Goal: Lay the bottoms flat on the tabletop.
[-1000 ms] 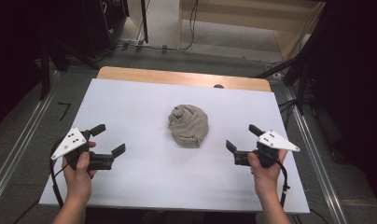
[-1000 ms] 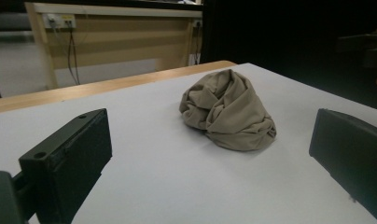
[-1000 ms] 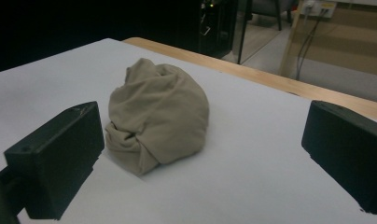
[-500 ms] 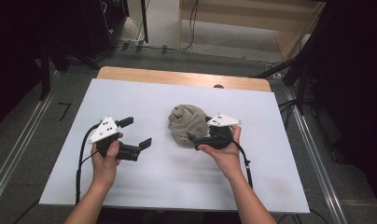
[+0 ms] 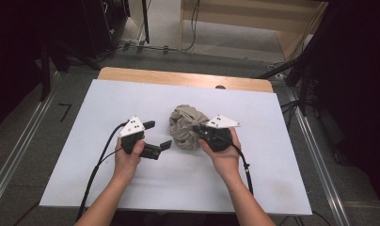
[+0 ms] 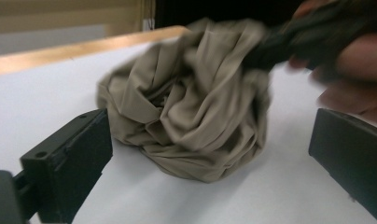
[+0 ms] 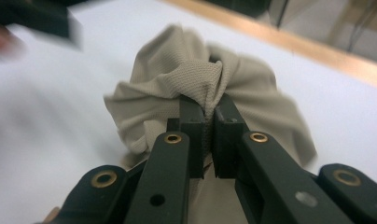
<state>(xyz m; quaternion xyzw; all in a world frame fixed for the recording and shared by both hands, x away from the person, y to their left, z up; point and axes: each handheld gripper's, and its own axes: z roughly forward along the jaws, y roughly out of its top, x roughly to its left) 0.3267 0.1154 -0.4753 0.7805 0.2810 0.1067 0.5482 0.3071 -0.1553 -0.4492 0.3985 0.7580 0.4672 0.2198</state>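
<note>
On the white table top, near its middle and slightly toward the far edge: one crumpled beige cloth, bunched into a rounded heap of deep folds, resting on the surface.

Right gripper: held in the person's right hand, just at the cloth's right side, grey three-cornered plate on top. In the right gripper view its two black jaws stand closed together with a fold of the cloth pinched between them; fabric shows in the narrow slit between the pads. Cable trails back along the forearm toward the near edge of the table.

Left gripper: held in the person's left hand, on the cloth's left side, near it but apart. Jaws spread wide, nothing between them. In the left gripper view the two black jaws stand at either edge of the frame with the cloth ahead of them, beyond the tips and not touched; the right gripper, blurred, meets the cloth's upper right. Cable loops from the gripper down the left forearm.

Table: white top over a wooden board, whose far edge shows as a bare strip. Grey floor with metal rails on both sides.
</note>
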